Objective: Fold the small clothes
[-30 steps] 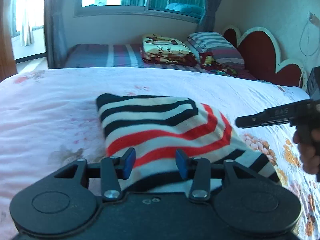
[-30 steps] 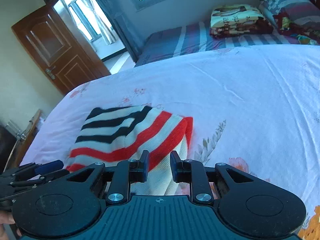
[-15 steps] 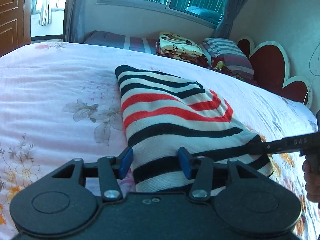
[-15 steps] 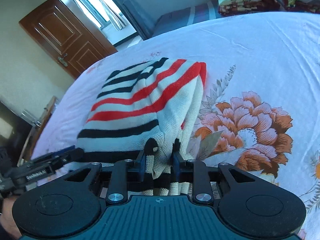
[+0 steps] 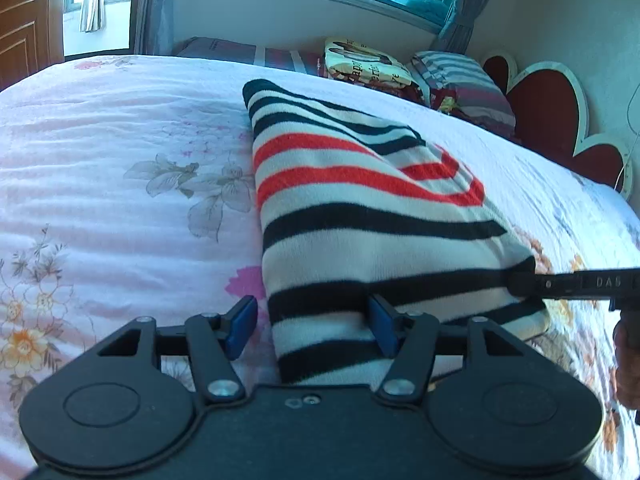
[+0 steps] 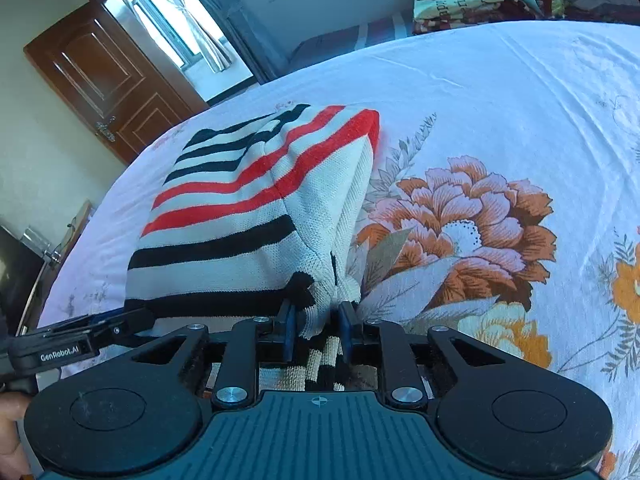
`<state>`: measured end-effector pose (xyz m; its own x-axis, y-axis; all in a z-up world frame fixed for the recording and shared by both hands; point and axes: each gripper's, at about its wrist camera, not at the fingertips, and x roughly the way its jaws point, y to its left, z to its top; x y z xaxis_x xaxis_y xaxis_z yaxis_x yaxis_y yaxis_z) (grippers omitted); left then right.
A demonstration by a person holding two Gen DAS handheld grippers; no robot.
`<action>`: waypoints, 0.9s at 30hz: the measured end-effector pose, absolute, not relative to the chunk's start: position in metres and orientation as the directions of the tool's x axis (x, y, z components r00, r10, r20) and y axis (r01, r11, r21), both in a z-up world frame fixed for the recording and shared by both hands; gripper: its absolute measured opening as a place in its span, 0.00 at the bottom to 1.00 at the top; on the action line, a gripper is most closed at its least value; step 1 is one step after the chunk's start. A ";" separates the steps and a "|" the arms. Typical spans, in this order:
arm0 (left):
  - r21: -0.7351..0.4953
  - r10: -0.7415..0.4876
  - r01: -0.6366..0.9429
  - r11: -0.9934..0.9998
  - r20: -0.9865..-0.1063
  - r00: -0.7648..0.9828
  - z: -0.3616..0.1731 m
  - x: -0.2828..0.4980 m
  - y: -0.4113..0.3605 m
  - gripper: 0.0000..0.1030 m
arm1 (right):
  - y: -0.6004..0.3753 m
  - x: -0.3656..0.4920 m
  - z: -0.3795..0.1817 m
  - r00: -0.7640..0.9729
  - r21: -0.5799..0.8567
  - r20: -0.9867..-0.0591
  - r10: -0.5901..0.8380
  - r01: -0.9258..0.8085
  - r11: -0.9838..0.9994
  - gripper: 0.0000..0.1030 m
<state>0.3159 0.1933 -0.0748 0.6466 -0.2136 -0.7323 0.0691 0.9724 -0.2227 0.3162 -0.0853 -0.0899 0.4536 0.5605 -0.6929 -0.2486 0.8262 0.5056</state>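
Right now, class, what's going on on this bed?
A person is folding a striped sweater on a floral bedsheet, with a hand-held gripper in each hand. The right hand-held gripper is shut on the sweater's near corner, bunching the knit. The left hand-held gripper is at the other near corner; its jaws are opening, with the fabric's edge between them but not pinched.

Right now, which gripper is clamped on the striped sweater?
The right gripper: its jaws pinch the striped sweater corner. The left gripper jaws are opening, straddling the edge unclamped.
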 end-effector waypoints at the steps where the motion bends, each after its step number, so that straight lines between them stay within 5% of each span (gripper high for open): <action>1: -0.216 -0.210 0.071 0.974 -0.735 0.645 -0.074 0.314 0.192 0.58 | -0.085 0.316 -0.090 0.452 0.505 -0.696 0.558 -0.245 0.828 0.21; 7: -0.227 -0.209 0.056 0.972 -0.736 0.644 -0.066 0.304 0.193 0.51 | -0.087 0.309 -0.076 0.463 0.487 -0.700 0.544 -0.248 0.838 0.29; 13: -0.186 -0.187 0.074 0.980 -0.723 0.665 -0.053 0.282 0.186 0.50 | -0.077 0.266 -0.045 0.530 0.361 -0.645 0.551 -0.424 0.831 0.29; 18: -0.162 -0.167 0.069 0.984 -0.744 0.647 -0.063 0.284 0.178 0.50 | -0.050 0.270 -0.070 0.508 0.211 -0.743 0.436 -0.441 0.873 0.23; 27: -0.145 -0.142 0.049 0.988 -0.748 0.649 -0.073 0.285 0.176 0.52 | -0.064 0.287 -0.091 0.471 0.313 -0.747 0.469 -0.373 0.873 0.26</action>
<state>0.2848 0.1757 -0.0726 0.6486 -0.1420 -0.7478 0.0487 0.9882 -0.1454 0.2875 -0.0636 -0.0911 0.4710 0.4691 -0.7470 -0.3735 0.8733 0.3129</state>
